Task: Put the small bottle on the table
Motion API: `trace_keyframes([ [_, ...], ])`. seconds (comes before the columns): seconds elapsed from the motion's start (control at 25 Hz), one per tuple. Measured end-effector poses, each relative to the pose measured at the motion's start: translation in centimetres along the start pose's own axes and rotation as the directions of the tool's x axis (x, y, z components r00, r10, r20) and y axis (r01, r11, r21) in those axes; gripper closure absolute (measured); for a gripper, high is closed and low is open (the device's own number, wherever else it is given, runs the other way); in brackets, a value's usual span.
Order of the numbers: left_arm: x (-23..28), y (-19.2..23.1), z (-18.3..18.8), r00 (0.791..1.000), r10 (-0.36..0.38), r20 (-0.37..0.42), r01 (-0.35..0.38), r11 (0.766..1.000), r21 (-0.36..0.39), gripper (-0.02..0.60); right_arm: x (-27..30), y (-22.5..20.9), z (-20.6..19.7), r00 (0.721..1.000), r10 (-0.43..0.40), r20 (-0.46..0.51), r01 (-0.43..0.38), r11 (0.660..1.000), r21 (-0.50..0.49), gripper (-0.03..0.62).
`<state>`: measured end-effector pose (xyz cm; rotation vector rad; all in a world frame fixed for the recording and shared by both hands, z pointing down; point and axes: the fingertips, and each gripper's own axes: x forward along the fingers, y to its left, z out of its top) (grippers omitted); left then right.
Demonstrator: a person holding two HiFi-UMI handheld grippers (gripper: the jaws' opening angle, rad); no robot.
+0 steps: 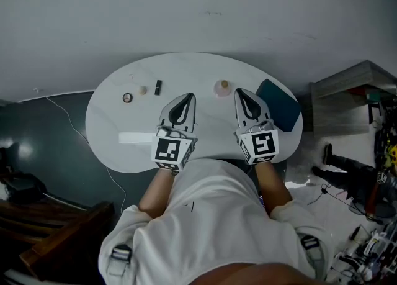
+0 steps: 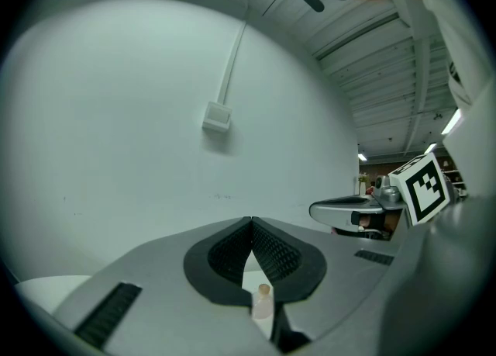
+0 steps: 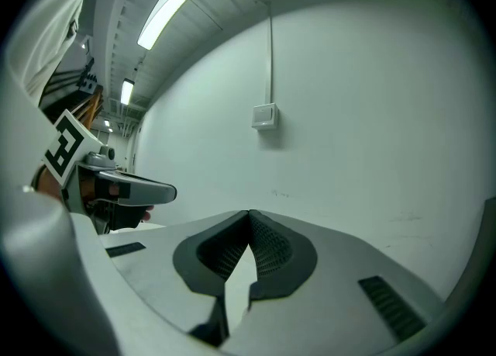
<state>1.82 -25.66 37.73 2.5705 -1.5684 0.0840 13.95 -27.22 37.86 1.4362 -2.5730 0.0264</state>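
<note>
**A:** Item one, left gripper [image 1: 187, 97]?
**B:** Jaws closed, tips touching, nothing clamped between the pads. It points across the desk [image 1: 197, 69] towards the wall.

**A:** Item two, right gripper [image 1: 239, 92]?
**B:** Same entry: jaws fully closed, tip against tip, empty. It lies level beside the left one.

**A:** Item three, bottle [image 1: 223, 87]?
**B:** Small, pinkish, with a cork-coloured top. It stands upright on the desk, free of both grippers. It is ahead of the left jaws and off to their right, and just left of the right jaw tips. In the left gripper view it shows through the slot below the closed tips, standing beyond them and not gripped.

**A:** Sundries?
**B:** Ahead and to the left of the left jaws there is a row of three: a small disc [image 1: 127, 97], a pale bead [image 1: 142, 90] and a black piece [image 1: 157, 87]. They stand apart from one another. A white strip [image 1: 135, 138] lies flat to the left of the left gripper's body. A teal pad [image 1: 280, 106] lies just right of the right jaws, at the desk's edge.
</note>
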Motion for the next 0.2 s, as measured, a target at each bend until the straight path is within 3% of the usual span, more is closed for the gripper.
trace_keyframes([
  [0.2,0.42,-0.01,-0.19,1.0,-0.003,-0.002,0.003,1.0,0.011,0.569,0.16,-0.17,-0.11,1.0,0.002,0.003,-0.002,1.0,-0.002,0.595],
])
